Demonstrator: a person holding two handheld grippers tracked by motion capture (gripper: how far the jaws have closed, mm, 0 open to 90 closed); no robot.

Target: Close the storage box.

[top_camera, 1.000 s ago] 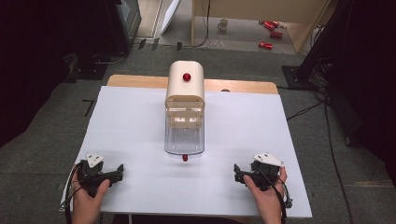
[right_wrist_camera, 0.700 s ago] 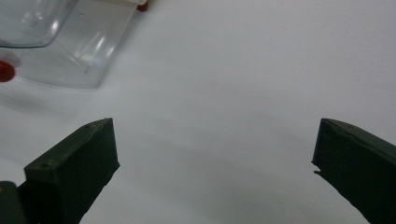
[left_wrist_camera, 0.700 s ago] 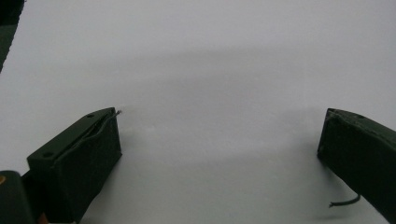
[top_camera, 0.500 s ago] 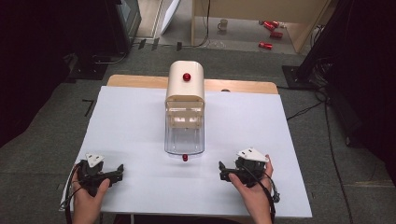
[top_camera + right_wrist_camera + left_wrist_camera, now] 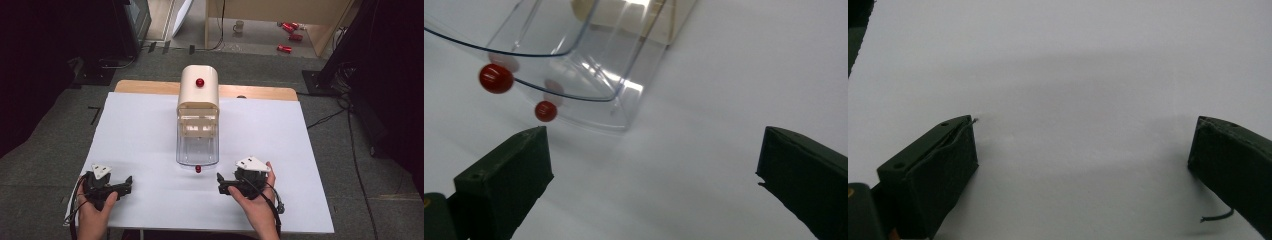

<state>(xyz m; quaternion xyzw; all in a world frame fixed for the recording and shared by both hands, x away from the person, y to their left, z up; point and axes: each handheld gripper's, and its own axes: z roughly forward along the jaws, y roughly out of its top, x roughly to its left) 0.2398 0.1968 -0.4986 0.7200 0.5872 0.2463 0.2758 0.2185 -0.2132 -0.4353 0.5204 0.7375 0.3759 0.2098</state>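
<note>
A box with a cream rear half [image 5: 198, 95] and a clear plastic front half [image 5: 198, 145] stands in the middle of the white table [image 5: 140, 130]. One red knob [image 5: 200, 82] sits on its cream top, another [image 5: 198, 169] at the foot of the clear front. My right gripper [image 5: 221, 184] is open, just right of that lower knob and apart from it. In the right gripper view its jaws [image 5: 654, 155] stand wide, with the clear corner [image 5: 589, 65] and the red knob [image 5: 496, 78] ahead at the upper left. My left gripper [image 5: 122, 186] rests open at the front left, over bare white table [image 5: 1083, 150].
The table's wooden edge [image 5: 150, 87] shows behind the box. On the floor beyond lie red cans [image 5: 289, 30], a mug [image 5: 239, 26] and cables [image 5: 325, 117]. Dark equipment stands at both sides of the room.
My right gripper has moved left from the front right corner to just beside the box's clear front. The left gripper and the box have not moved.
</note>
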